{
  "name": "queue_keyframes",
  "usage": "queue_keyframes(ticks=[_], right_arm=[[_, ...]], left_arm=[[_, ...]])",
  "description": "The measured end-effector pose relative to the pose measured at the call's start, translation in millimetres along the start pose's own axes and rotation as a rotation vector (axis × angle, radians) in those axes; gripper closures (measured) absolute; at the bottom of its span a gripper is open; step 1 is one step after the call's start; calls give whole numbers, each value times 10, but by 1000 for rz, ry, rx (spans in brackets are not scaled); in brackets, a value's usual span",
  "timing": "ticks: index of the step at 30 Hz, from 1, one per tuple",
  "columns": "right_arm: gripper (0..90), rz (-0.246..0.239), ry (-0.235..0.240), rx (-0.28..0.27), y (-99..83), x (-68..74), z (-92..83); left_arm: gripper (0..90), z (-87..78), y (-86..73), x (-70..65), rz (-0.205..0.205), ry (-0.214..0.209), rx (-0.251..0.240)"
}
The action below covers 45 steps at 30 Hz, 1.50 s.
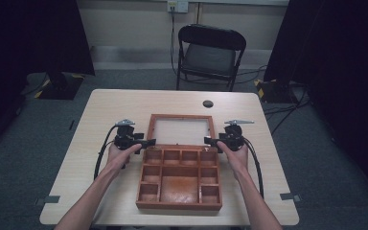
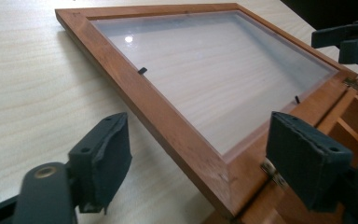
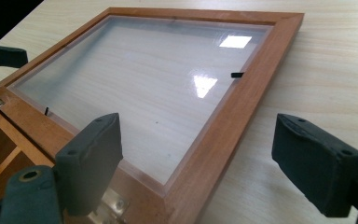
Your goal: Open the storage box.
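Wooden box with small compartments lies open in the middle of a pale table, its glazed lid folded back flat on the tabletop beyond it. Left gripper, held in the person's left hand, points at the lid's left edge near the hinge; in the left gripper view its jaws stand apart astride the frame corner, and the pads press on nothing. Right gripper, in the right hand, mirrors it at the lid's right edge; in the right gripper view its jaws stand wide on either side of the frame without touching it. A dark folding chair stands beyond the table.
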State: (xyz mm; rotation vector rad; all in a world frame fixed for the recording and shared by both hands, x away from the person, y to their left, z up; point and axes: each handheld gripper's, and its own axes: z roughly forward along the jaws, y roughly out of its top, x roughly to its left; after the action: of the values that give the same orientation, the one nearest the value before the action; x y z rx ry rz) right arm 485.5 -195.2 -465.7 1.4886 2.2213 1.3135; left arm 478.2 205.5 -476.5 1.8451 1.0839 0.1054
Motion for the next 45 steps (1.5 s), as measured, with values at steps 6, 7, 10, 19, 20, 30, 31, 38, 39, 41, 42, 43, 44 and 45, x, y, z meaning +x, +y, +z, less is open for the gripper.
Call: queue_keyframes(ticks=[6,7,10,19,20,30,31,38,39,41,42,43,44,45], right_arm=[[155,7,3,-7,-2,9,-114],[158,1,6,-16,-12,19,-147],[158,-7,8,-24,-44,32,-234],[154,-55,-29,-25,-187,49,-568],[154,-58,-31,-25,-208,54,-620],[153,-68,-64,5,-484,67,-939],[153,-67,-70,3,-515,56,-973],[153,-42,-148,31,-754,-100,-1139],[153,-47,-169,54,-797,-117,-1158],[154,-26,-172,65,-871,-170,-1183],[154,-26,-191,71,-900,-189,-1185],[154,-27,-217,87,-945,-228,-1181],[154,-23,-228,96,-968,-257,-1179],[154,-7,-240,97,-999,-303,-1181]], left_arm=[[193,-129,-5,-41,30,17,-1],[191,-149,-7,-44,36,21,0],[189,-229,-23,-52,39,28,1],[193,-460,-105,-73,82,78,21],[193,-491,-118,-73,81,84,21],[172,-733,-345,-70,90,129,58],[172,-757,-373,-68,88,132,66],[169,-909,-587,-57,81,191,120],[172,-929,-624,-60,90,185,132],[161,-944,-684,-63,124,196,163],[163,-950,-716,-47,126,212,164],[165,-950,-729,-35,118,216,168],[166,-955,-742,-11,112,237,177],[166,-959,-752,7,106,254,176]])
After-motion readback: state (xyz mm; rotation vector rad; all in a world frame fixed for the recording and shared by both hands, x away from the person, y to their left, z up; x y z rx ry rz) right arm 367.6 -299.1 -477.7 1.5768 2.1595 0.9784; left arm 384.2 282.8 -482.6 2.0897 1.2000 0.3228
